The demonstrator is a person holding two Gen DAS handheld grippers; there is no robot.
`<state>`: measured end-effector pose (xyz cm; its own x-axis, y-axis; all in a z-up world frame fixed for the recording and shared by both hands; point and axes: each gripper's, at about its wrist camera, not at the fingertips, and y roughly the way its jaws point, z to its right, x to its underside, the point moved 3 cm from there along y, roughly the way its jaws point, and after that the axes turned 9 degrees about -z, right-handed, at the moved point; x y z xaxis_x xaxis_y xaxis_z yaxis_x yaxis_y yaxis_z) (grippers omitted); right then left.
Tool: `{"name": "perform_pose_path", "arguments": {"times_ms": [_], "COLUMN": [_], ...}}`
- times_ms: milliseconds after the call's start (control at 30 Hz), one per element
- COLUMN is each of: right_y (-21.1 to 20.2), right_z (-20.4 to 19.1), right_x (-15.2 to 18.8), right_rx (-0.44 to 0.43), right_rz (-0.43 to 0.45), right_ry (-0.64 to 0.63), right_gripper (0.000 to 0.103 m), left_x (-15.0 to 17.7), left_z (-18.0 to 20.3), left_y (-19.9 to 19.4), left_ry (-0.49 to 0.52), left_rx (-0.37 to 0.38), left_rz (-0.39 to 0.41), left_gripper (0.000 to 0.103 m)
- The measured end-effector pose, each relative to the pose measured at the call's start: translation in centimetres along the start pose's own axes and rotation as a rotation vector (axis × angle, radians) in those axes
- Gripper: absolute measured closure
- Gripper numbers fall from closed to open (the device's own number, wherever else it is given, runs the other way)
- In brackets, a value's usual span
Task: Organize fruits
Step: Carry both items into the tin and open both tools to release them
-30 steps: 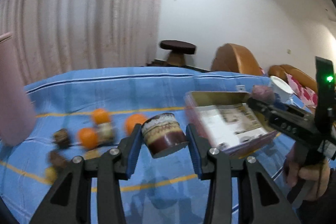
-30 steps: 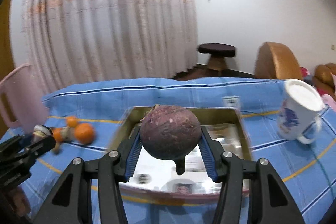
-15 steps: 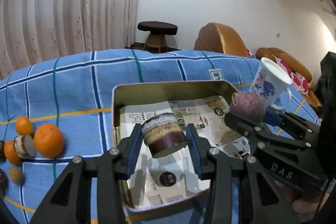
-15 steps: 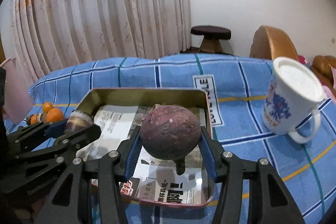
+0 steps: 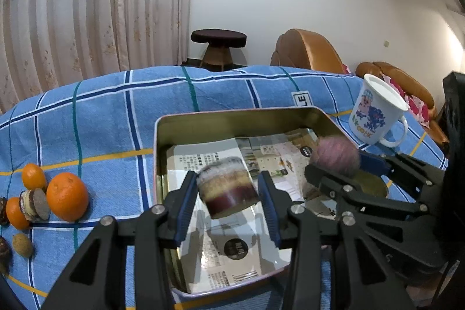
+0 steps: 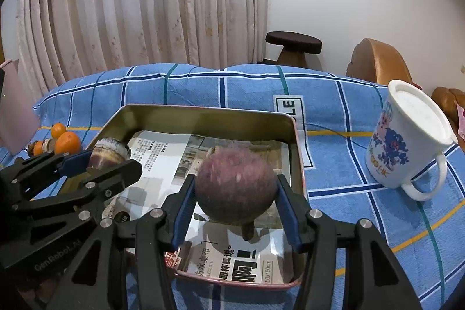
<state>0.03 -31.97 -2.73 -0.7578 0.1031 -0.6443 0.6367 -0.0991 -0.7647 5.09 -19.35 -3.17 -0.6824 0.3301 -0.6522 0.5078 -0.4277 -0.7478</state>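
My left gripper [image 5: 229,195] is over the metal tin [image 5: 232,118], its jaws wider than the cut sugarcane piece [image 5: 228,191] between them, which is blurred and looks loose. My right gripper [image 6: 235,191] is over the tin's right part [image 6: 298,153], its jaws slightly apart from the blurred round purple fruit [image 6: 235,185]. Each gripper shows in the other's view: the right gripper [image 5: 343,167] with the purple fruit [image 5: 334,154], the left gripper [image 6: 98,161] with the sugarcane piece [image 6: 109,151]. The tin is lined with printed paper.
Oranges [image 5: 67,196] and several small fruits lie on the blue checked cloth [image 5: 116,112] left of the tin. A white mug [image 6: 407,141] stands right of the tin. A pink object [image 6: 14,112] is at the far left. Stool and armchairs stand behind.
Both grippers have moved over the tin and lowered. Their jaws have opened a little, and the sugarcane piece and purple fruit now blur as if slipping free.
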Motion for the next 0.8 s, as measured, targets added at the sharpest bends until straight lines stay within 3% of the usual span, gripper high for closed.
{"name": "perform_pose_path", "arguments": {"times_ms": [133,300,367,433,633,800], "right_y": [-0.2,-1.5,-2.2,-3.0,-3.9,-5.0], "right_z": [0.3,1.1,1.2,1.3,0.8,-0.1], "right_x": [0.0,-0.3,-0.3,-0.4,-0.3,0.0], "right_rx": [-0.033,-0.079,-0.077,-0.064,-0.036,0.025], "right_rz": [0.012,0.079,0.124,0.178,0.249,0.300], "right_ry": [0.027,0.082,0.091,0.106,0.130,0.122], "right_gripper": [0.047,0.047,0.039,0.030,0.029,0.029], "left_x": [-0.1,-0.4,-0.6,-0.7,0.2,1.6], "left_z": [-0.2,-0.7,-0.9,-1.4,-4.2,-7.1], "left_y": [-0.5,-2.3,-3.3,-4.4,-5.9,-6.8], "left_ry": [-0.021,-0.061,-0.065,-0.073,-0.113,-0.104], "left_rx": [-0.001,0.010,-0.019,-0.050,-0.112,-0.252], "left_rz": [0.012,0.055,0.088,0.136,0.156,0.174], "left_gripper": [0.045,0.019,0.002,0.000,0.000,0.000]}}
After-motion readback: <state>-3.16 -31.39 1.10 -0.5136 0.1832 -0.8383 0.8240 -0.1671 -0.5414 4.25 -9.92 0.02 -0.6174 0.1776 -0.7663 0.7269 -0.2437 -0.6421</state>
